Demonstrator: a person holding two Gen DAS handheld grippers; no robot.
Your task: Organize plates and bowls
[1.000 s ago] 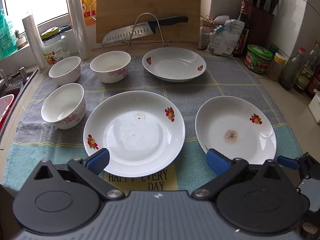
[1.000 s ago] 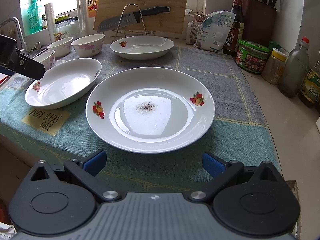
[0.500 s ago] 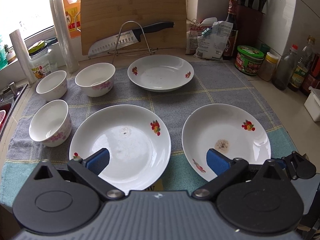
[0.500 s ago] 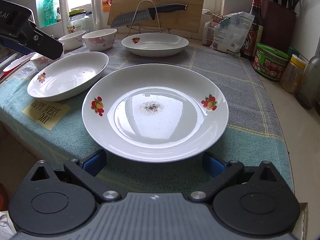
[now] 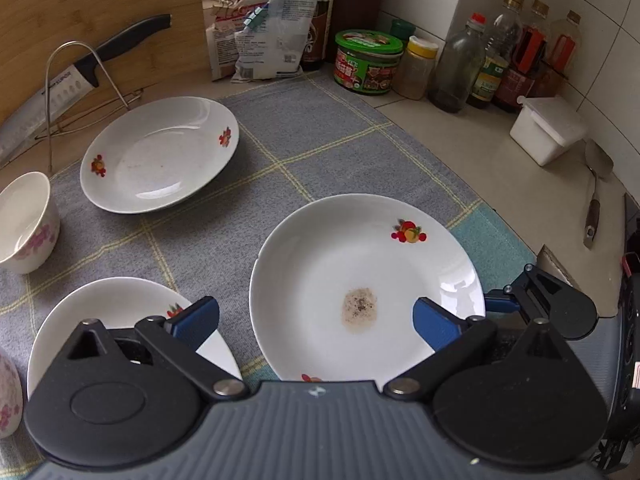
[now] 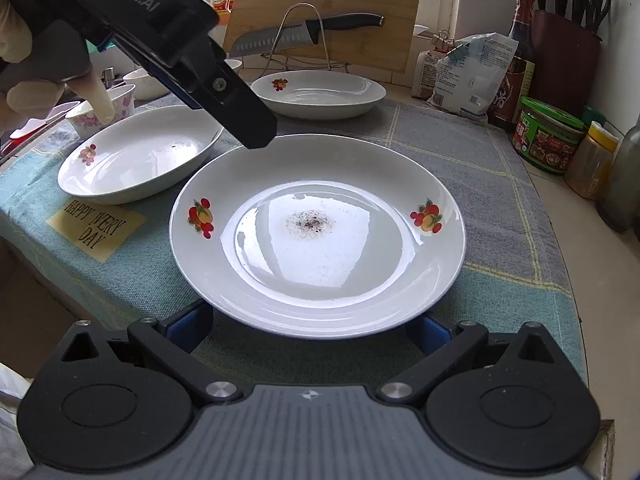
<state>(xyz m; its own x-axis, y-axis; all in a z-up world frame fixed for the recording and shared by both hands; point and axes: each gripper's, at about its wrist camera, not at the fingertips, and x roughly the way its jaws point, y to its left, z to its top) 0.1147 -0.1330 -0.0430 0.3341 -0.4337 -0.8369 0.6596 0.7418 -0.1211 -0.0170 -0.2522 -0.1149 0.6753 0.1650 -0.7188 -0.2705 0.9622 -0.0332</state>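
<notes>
Three white fruit-print plates lie on a checked towel. The near right plate, with a brown speck stain, lies under my open left gripper. In the right wrist view the same plate sits just ahead of my open right gripper, whose fingers flank its near rim. The left gripper's body hangs over the plate's far left edge. A second plate lies to the left, a third at the back. White floral bowls stand far left.
A knife on a wire rack leans against a wooden board at the back. Jars and bottles, a green-lidded tub, snack bags and a white box line the right counter. A "HAPPY EVERY DAY" label marks the towel's front.
My left gripper has swung right, from over the left plate to over the stained right plate. My right gripper has moved closer to that plate's near rim. Both stay open.
</notes>
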